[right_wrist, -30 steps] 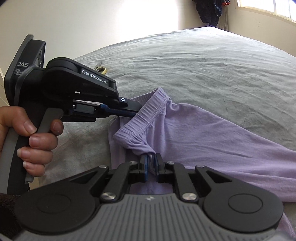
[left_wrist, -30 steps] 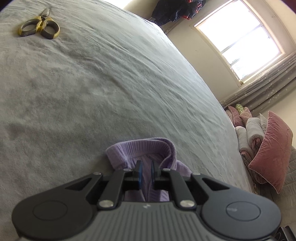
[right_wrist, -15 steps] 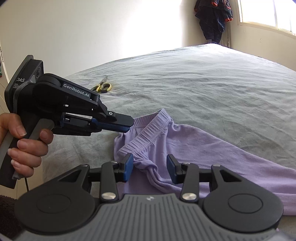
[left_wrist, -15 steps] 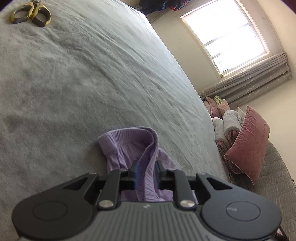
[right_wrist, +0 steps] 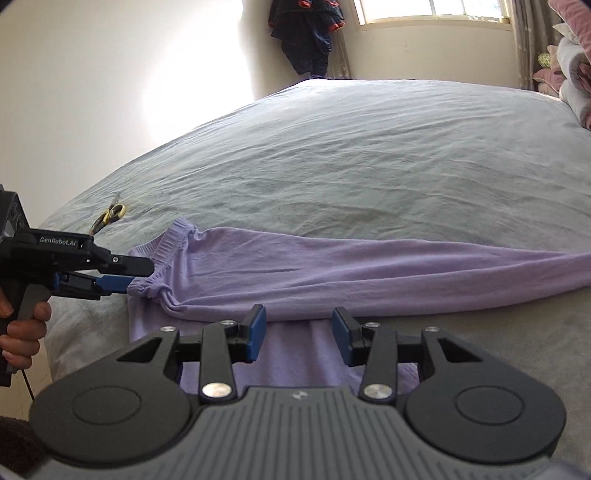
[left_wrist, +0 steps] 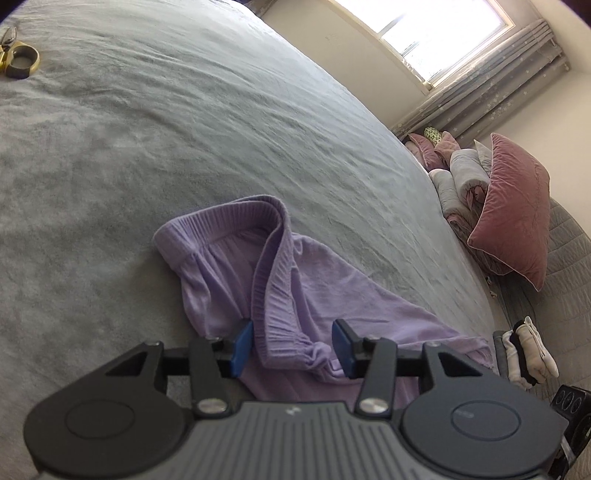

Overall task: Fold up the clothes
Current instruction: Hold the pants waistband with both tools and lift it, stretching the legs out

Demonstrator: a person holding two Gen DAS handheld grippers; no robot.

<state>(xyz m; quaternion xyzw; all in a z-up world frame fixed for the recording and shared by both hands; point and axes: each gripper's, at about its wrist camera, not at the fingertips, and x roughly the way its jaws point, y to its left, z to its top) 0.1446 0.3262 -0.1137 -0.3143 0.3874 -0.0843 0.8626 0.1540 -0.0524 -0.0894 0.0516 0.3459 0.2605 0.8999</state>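
A pair of lilac trousers [right_wrist: 332, 266] is lying on the grey bedspread [right_wrist: 369, 155], its ribbed waistband [left_wrist: 236, 218] bunched at the near left of the bed and one leg stretching away to the right along the near edge. The left gripper [left_wrist: 291, 343] is hovering over the waistband with its jaws opening; a fold of the ribbed band is lying between the blue pads [left_wrist: 242, 347], brushing the left one while the right one is standing clear of the cloth, so nothing is being pinched. In the right wrist view the same left gripper [right_wrist: 129, 275] is entering from the left, held by a hand [right_wrist: 22, 328], with its fingertips at the gathered corner of the waistband. The right gripper [right_wrist: 297, 336] is sitting just short of the folded edge of the trouser leg, its jaws standing moderately apart and lilac fabric showing beneath the gap without being gripped. Yellow-handled scissors [right_wrist: 110, 216] are resting on the bedspread at the far left, well apart from the trousers. A pink cushion [left_wrist: 513, 206] and rolled bedding [left_wrist: 458, 181] are piled at the far right of the bed, near a curtained window [left_wrist: 439, 33]. Dark clothes [right_wrist: 306, 33] are hanging in the far corner.
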